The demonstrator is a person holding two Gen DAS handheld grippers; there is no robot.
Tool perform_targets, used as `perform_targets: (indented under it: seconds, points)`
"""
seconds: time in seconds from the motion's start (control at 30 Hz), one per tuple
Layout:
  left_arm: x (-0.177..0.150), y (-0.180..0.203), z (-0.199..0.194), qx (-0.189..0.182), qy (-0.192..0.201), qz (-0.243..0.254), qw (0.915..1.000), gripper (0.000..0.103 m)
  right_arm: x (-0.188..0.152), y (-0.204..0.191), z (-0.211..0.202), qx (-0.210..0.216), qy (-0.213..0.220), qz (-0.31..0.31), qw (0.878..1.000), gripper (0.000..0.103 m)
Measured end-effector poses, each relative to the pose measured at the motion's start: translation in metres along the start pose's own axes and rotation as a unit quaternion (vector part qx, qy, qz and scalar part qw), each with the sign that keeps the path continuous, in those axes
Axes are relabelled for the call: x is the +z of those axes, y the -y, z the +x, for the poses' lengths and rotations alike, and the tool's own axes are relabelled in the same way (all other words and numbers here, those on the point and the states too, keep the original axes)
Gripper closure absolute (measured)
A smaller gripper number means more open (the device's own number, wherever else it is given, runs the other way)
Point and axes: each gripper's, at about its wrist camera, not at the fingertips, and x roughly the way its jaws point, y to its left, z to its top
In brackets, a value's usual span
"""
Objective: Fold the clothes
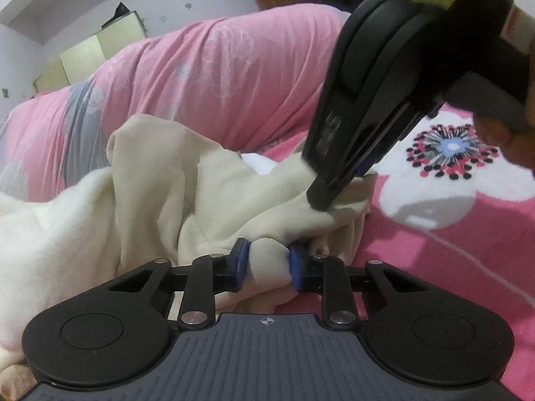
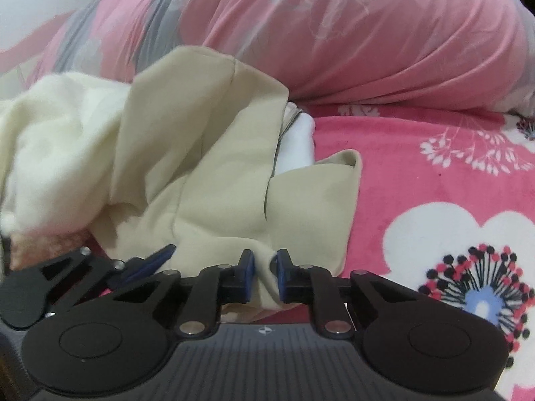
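Observation:
A cream, beige-lined garment [image 1: 150, 200] lies crumpled on the bed, its folded beige panel [image 2: 207, 153] standing up at the middle of the right wrist view. My left gripper [image 1: 269, 265] is shut on a bunched fold of its near edge, with cloth pinched between the blue pads [image 1: 242, 264]. The right gripper [image 2: 265, 275] is shut on the beige edge close beside it. In the left wrist view the right gripper [image 1: 321, 197] comes down from the upper right onto the cloth. The left gripper [image 2: 147, 267] shows at the lower left of the right wrist view.
A rolled pink and grey quilt [image 1: 234, 77] lies across the back, touching the garment. The pink fleece blanket [image 2: 418, 173] with white hearts and a flower pattern [image 1: 451, 150] covers the bed to the right. A white item [image 2: 297, 147] peeks from under the garment.

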Motion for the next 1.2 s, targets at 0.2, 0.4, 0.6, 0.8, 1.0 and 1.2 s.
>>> perform_targets:
  seconds: [0.2,0.4,0.6,0.8,1.0,1.2]
  points:
    - [0.002,0.002,0.002,-0.008,-0.006,0.003,0.9999,0.074,0.009,0.010,-0.008,0.018,0.018,0.018,1.000,0.086]
    - [-0.003,0.002,-0.005,0.004,0.007,-0.002,1.0000,0.047,0.003,0.023,-0.020,0.057,0.042,0.025,0.997,0.029]
    - [-0.001,0.006,0.013,0.014,-0.029,0.010,0.9994,0.041,-0.001,0.019,0.006,0.067,0.001,0.011,0.998,0.047]
    - [0.005,-0.004,0.010,0.015,-0.020,-0.016,0.9995,0.086,0.001,0.016,0.010,0.111,-0.017,0.052,0.992,0.100]
    - [0.016,-0.018,-0.023,0.029,0.030,-0.055,0.9976,0.095,0.005,0.017,-0.032,0.198,0.008,0.092,0.976,0.101]
    - [0.034,-0.030,-0.081,0.007,0.073,-0.079,0.9941,0.096,-0.003,0.019,-0.081,0.260,0.034,0.120,0.957,0.100]
